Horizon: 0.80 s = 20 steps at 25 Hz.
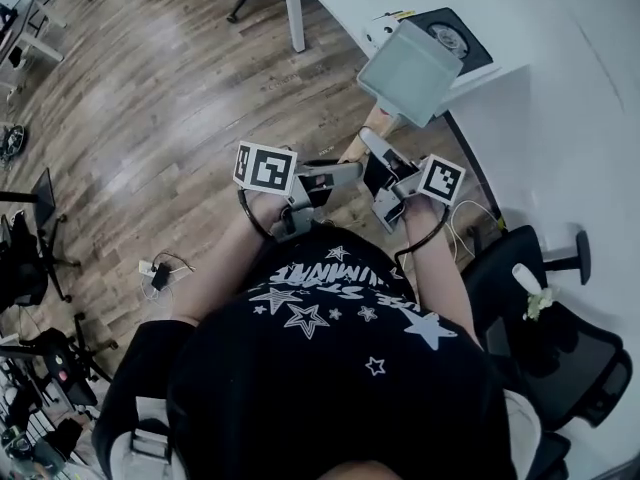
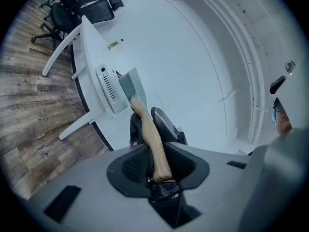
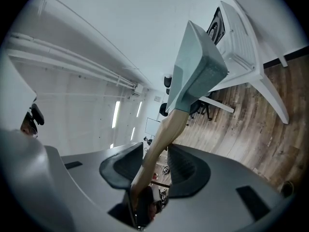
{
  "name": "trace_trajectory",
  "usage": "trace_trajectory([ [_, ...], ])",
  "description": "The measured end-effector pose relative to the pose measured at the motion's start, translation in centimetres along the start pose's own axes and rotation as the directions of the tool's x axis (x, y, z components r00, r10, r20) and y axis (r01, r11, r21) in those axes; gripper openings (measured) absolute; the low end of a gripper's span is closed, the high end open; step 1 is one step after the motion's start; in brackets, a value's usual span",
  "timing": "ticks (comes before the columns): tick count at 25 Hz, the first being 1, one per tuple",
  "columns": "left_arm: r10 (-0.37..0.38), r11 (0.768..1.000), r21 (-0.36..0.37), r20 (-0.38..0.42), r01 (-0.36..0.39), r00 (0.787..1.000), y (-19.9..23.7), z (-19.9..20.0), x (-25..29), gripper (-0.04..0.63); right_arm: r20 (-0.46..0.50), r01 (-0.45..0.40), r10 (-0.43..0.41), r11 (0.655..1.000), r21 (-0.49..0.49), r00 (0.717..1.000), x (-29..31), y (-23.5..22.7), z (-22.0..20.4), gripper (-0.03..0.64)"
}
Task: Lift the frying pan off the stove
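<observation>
Left gripper (image 2: 157,170) and right gripper (image 3: 153,166) jaws, both part-closed, clamp the frying pan (image 3: 195,71) by its wooden handle (image 2: 149,139)

Frying pan (image 1: 408,73) matt, pale-coated; its handle (image 2: 150,135) smooth bare wood; floor (image 1: 150,118) grained wood planks.

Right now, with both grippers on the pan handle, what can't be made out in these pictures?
Stove: head view, the pan covers much of it; controls too small to read.
Yellow thing on the table: left gripper view, too small to name.
Floor clutter: head view, dark, small, cut off by the left edge.
</observation>
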<state>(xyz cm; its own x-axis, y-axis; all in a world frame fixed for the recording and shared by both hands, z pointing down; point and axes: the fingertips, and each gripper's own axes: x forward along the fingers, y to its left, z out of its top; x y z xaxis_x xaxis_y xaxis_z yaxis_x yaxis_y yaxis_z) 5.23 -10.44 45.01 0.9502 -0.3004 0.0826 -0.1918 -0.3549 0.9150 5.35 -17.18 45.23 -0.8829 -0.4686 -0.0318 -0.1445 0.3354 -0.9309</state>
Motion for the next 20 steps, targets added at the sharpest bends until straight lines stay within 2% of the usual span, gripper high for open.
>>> trace_trajectory([
  [8,0.022,1.0,0.0,0.03,-0.022,0.999,-1.1,-2.4,-3.0,0.106,-0.041,-0.025,0.026,1.0,0.003,0.999,0.5,2.0,-3.8,0.158],
  [14,0.038,0.999,-0.002,0.04,-0.038,0.999,-2.3,-6.0,-6.3,0.109,-0.056,-0.024,0.026,0.999,0.036,0.998,0.0,3.5,-8.6,0.158],
  [20,0.022,1.0,-0.019,0.072,-0.021,0.997,-4.1,-11.0,-8.8,0.109,-0.077,-0.027,0.027,1.0,0.013,0.997,-1.8,5.5,-13.8,0.159],
])
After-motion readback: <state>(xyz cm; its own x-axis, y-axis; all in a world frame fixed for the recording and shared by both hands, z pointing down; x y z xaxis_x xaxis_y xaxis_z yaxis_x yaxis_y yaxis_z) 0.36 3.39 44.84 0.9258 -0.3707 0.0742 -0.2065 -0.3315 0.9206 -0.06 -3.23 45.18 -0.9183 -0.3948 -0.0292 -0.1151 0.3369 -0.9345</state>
